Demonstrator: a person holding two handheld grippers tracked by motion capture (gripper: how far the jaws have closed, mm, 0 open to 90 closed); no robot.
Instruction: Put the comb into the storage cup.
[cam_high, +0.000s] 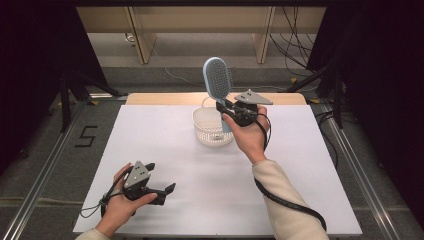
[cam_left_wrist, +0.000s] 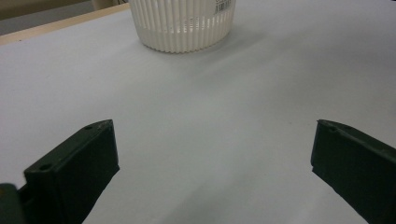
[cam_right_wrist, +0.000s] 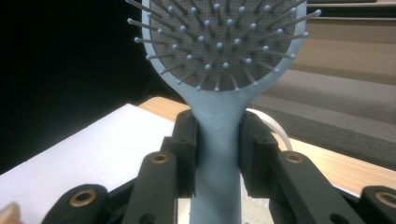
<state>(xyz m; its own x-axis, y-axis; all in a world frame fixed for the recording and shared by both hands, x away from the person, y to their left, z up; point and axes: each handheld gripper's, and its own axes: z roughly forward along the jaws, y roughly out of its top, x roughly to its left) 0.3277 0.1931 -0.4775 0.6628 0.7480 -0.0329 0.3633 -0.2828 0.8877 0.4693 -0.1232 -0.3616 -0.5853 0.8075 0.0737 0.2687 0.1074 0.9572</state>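
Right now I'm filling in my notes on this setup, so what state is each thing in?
Hairbrush: upright, bristle head up, handle clamped above the basket.
Basket: upright on the white table, open top, handle end of the brush over it.
Right gripper: shut on the brush handle.
Left gripper: open, nothing between the jaws, low over the table.

White table (cam_high: 165, 150) w/ white basket (cam_high: 210, 131) standing near far edge.

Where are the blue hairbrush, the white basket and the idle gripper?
blue hairbrush (cam_high: 218, 77), high view, bristle pad of its head.
white basket (cam_high: 206, 131), high view, slatted side wall.
left gripper (cam_high: 169, 190), high view, between its open jaw tips.
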